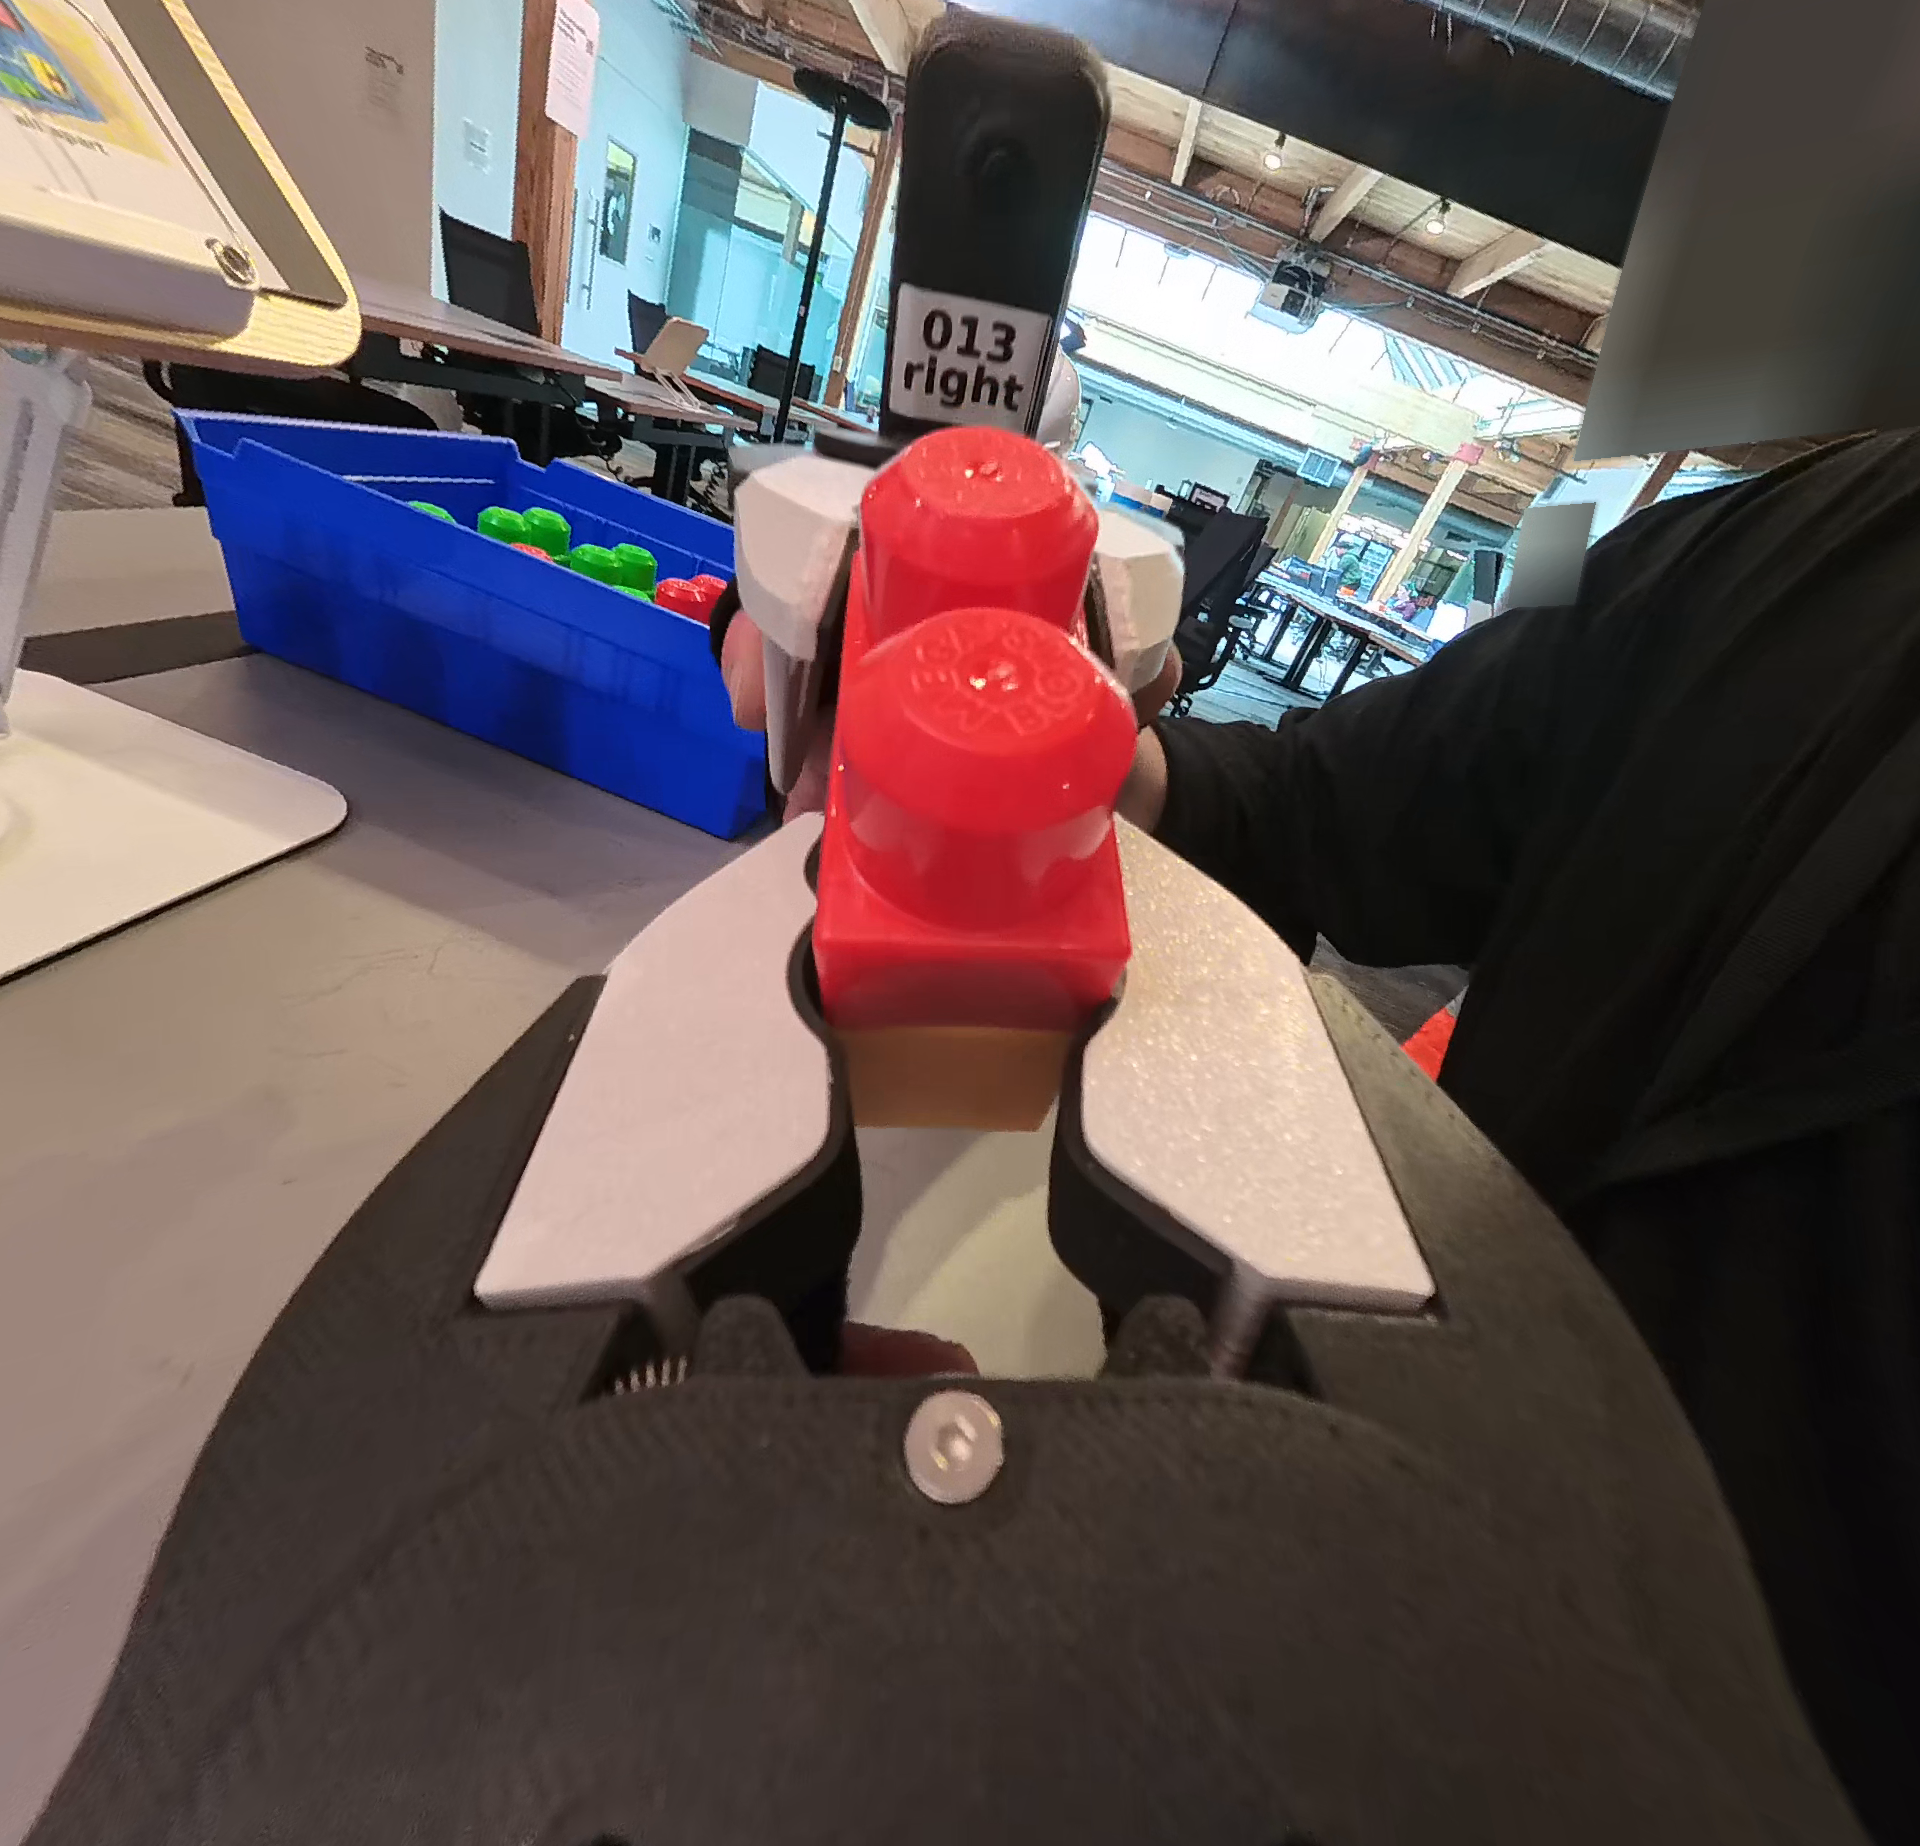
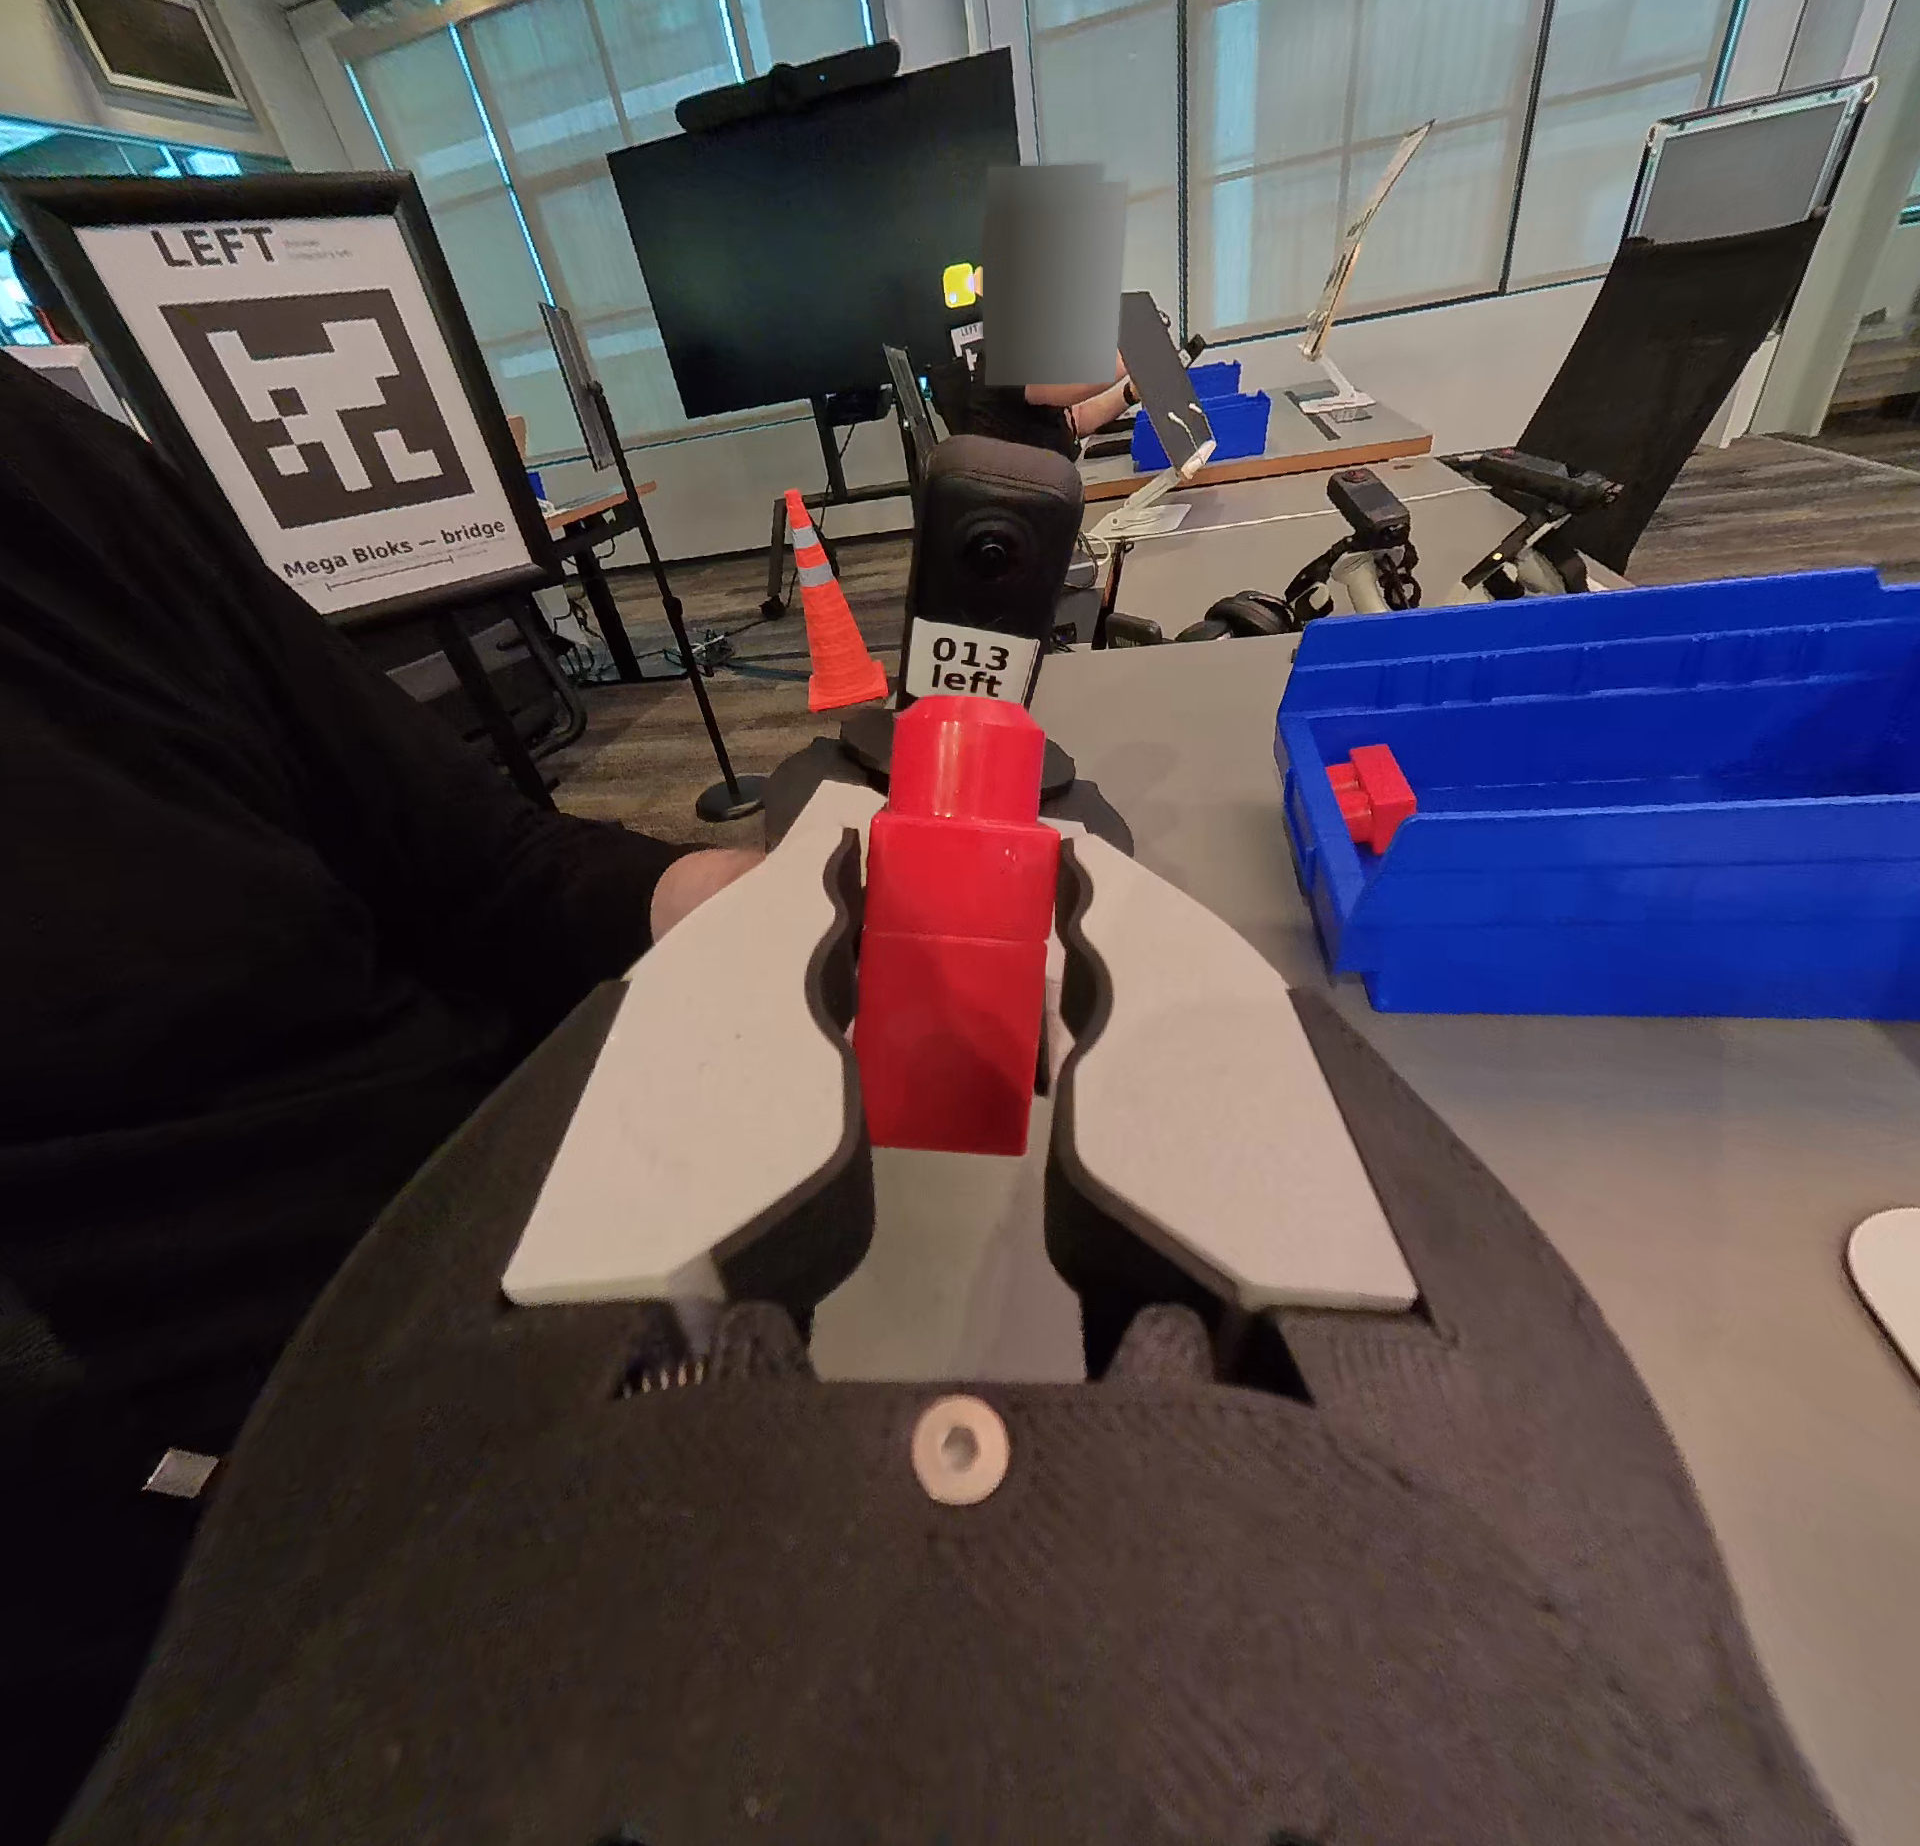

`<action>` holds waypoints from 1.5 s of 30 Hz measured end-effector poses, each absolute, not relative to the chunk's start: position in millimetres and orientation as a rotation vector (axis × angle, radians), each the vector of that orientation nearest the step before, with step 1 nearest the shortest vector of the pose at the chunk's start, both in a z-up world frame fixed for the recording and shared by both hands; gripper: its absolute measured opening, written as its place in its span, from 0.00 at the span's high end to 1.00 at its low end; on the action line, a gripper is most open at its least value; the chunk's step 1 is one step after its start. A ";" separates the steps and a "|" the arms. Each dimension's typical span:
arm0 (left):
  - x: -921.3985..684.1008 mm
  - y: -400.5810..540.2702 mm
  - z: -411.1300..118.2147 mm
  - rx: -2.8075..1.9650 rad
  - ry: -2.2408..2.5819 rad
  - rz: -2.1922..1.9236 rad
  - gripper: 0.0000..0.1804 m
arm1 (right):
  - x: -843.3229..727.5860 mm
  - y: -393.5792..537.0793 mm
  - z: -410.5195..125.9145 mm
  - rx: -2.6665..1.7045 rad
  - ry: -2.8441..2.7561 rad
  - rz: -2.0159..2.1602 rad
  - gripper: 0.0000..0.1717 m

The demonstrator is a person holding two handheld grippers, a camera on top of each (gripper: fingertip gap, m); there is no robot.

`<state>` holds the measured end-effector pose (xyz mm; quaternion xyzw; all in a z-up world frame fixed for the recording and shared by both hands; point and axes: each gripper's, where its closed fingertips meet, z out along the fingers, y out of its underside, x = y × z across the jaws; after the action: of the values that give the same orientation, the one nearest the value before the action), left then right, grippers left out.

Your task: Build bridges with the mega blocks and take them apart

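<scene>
A red block point(image 1: 971, 809) with two round studs is held in mid-air at the centre of the frame, above the bench, gripped at both ends between two sets of jaws. In the right wrist view a second red block point(image 2: 951, 1043) is seen joined to it. More green and red blocks point(image 1: 582, 555) lie in the blue bin point(image 1: 468, 643) at left of the frame.

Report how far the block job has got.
Done: most blocks sit in the blue bin, green and red, so the bridge looks largely dismantled. In hand: the left hand-held gripper and right hand-held gripper both clamp stacked red blocks. Left: separating and binning them.
</scene>
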<state>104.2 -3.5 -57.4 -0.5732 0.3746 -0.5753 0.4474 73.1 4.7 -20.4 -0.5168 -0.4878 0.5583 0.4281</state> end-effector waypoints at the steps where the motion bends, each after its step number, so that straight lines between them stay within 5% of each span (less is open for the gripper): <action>1: 104.7 -4.1 -58.3 -1.422 0.935 -1.427 0.78 | 73.4 4.8 -20.6 -1.289 -1.225 1.384 0.79; 34: 110.1 -1.0 -52.7 -1.412 0.941 -1.470 0.72 | 77.0 11.7 -13.2 -1.271 -1.106 1.420 0.80; 45: 111.0 1.7 -57.2 -1.426 0.940 -1.430 0.78 | 76.1 10.3 -18.0 -1.275 -1.137 1.430 0.79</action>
<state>111.0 1.7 -57.2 -0.5746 0.3787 -0.5760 0.4412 76.1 10.3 -18.0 -0.5134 -0.4580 0.5761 0.4412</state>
